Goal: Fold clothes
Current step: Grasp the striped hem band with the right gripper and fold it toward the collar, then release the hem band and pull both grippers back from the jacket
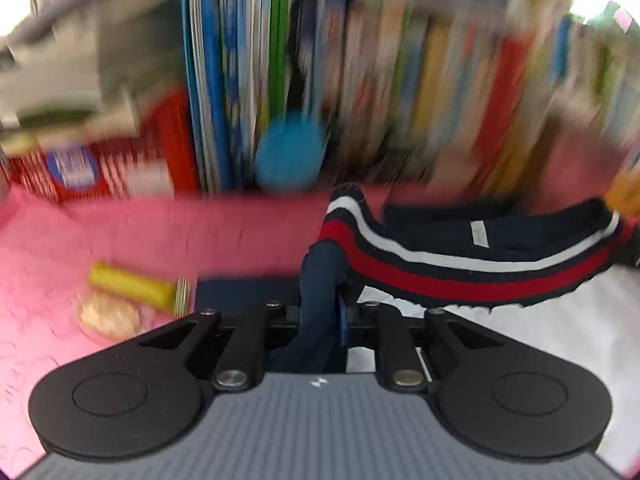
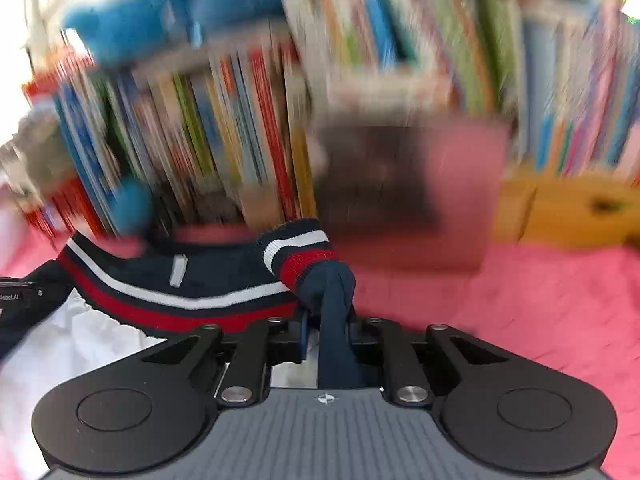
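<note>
Left gripper (image 1: 320,312) clamped on bunched navy fabric at one end of garment (image 1: 460,272), jaws narrow. Striped collar band (image 1: 472,284), navy, white and red, runs away rightward from fingers, sagging between both grips, label (image 1: 478,234) at mid-span. Garment raised just above pink bed cover (image 1: 140,232), near its far edge by bookshelf (image 1: 400,80); white body of garment hanging below. Right gripper (image 2: 328,320) likewise pinched on navy fabric at opposite collar end. Long axis spans gripper to gripper; both equally engaged. Background blurred.

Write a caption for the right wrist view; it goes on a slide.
Right gripper pinching navy fabric beside the striped collar of a garment over a pink bedspread.
</note>
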`<action>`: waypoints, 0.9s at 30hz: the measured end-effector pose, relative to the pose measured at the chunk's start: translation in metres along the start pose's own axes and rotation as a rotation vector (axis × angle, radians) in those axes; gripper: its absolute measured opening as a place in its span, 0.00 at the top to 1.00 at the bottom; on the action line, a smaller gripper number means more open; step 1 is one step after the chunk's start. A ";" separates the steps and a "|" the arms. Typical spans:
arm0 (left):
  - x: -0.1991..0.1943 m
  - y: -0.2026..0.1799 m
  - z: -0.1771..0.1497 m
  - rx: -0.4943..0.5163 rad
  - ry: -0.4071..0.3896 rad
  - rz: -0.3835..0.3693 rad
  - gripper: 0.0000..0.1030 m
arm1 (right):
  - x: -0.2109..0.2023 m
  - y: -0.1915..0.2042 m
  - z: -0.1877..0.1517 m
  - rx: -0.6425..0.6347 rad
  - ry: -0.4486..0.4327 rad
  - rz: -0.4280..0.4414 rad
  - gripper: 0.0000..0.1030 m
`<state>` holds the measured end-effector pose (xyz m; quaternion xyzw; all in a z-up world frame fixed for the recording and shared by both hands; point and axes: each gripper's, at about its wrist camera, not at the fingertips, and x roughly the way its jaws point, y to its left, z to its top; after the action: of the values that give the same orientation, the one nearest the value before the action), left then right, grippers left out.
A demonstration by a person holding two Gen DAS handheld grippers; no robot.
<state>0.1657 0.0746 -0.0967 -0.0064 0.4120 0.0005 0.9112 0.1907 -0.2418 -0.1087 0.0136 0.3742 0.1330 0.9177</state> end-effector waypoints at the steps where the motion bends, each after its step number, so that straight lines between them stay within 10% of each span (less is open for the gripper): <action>1: 0.011 0.001 -0.007 0.010 0.028 0.019 0.72 | 0.022 0.001 -0.006 -0.002 0.043 -0.012 0.69; 3: 0.007 0.006 -0.009 0.013 0.017 0.033 0.64 | 0.034 0.003 -0.013 0.006 0.087 -0.046 0.61; 8: -0.034 0.019 0.007 0.045 -0.067 0.133 0.30 | -0.041 0.017 -0.007 -0.033 -0.178 -0.053 0.16; 11: -0.067 0.015 0.014 0.058 -0.130 0.130 0.29 | -0.066 0.040 -0.004 -0.147 -0.180 0.077 0.15; 16: -0.089 -0.038 -0.033 0.223 -0.155 -0.124 0.13 | -0.055 0.091 -0.026 -0.370 -0.064 0.298 0.15; 19: -0.056 -0.062 -0.067 0.388 -0.060 -0.080 0.14 | -0.018 0.105 -0.042 -0.508 0.054 0.380 0.16; 22: -0.034 -0.038 -0.086 0.414 -0.056 -0.004 0.08 | 0.003 0.079 -0.057 -0.659 0.108 0.295 0.16; 27: -0.039 0.009 -0.066 0.334 -0.016 -0.031 0.05 | -0.006 -0.011 -0.039 -0.569 0.141 0.115 0.16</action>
<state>0.0904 0.0825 -0.1109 0.1389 0.3990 -0.0822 0.9026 0.1626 -0.2569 -0.1337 -0.2323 0.3833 0.2851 0.8473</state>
